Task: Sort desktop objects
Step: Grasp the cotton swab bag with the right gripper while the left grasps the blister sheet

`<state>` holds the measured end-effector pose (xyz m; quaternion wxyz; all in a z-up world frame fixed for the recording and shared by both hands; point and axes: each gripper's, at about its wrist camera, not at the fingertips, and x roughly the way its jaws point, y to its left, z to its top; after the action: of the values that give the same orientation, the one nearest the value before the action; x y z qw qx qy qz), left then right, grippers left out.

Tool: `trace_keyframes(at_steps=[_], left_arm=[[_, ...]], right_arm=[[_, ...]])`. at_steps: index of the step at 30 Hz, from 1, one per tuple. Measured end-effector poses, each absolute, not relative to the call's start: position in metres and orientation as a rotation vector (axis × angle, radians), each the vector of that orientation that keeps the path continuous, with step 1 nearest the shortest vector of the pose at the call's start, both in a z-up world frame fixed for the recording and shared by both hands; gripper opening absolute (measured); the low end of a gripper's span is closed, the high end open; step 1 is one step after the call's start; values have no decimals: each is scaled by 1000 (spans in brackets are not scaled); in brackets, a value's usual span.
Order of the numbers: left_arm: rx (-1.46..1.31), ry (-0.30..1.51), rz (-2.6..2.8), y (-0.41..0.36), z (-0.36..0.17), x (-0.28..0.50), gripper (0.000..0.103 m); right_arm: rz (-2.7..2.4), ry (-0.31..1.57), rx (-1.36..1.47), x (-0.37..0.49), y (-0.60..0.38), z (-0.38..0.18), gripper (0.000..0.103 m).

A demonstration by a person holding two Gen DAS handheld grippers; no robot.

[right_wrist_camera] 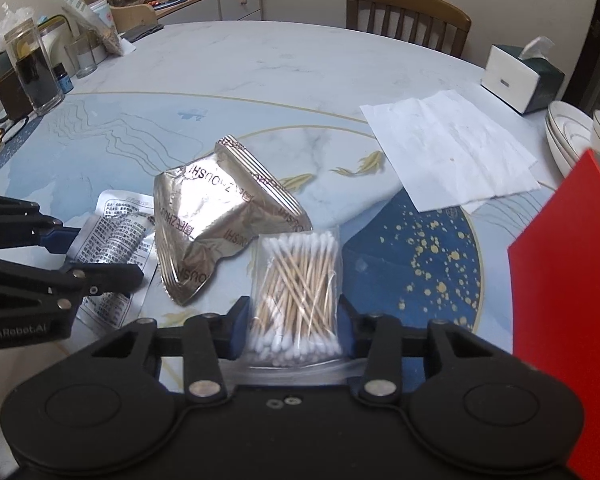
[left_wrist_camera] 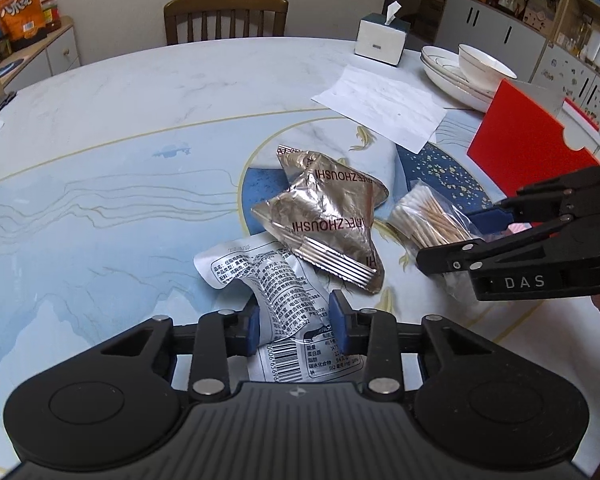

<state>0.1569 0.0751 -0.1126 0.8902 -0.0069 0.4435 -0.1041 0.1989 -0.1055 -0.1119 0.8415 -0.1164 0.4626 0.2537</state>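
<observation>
The marbled surface (left_wrist_camera: pixel 100 128) carries a red box (left_wrist_camera: pixel 528 144) at its right edge and crumpled silver wrappers (left_wrist_camera: pixel 328 216) mid-table. The left claw (left_wrist_camera: pixel 296 320) is clamped on a white printed packet (left_wrist_camera: pixel 276 280); the right claw (right_wrist_camera: pixel 292 320) pinches a cotton swab bag (right_wrist_camera: pixel 296 280) beside the wrappers.

table (left_wrist_camera: pixel 100 140) left open, red box (left_wrist_camera: pixel 520 148) blocks right
</observation>
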Motion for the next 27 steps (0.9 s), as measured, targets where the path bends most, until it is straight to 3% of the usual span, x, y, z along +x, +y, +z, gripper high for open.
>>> trace_keyframes(at_steps=[12, 27], left_arm=[[-93, 920, -224, 87, -105, 128, 25], [-147, 873, -263, 79, -78, 100, 24]], right_arm=[[515, 1026, -165, 169, -132, -108, 40], [555, 997, -90, 136, -157, -76, 40]])
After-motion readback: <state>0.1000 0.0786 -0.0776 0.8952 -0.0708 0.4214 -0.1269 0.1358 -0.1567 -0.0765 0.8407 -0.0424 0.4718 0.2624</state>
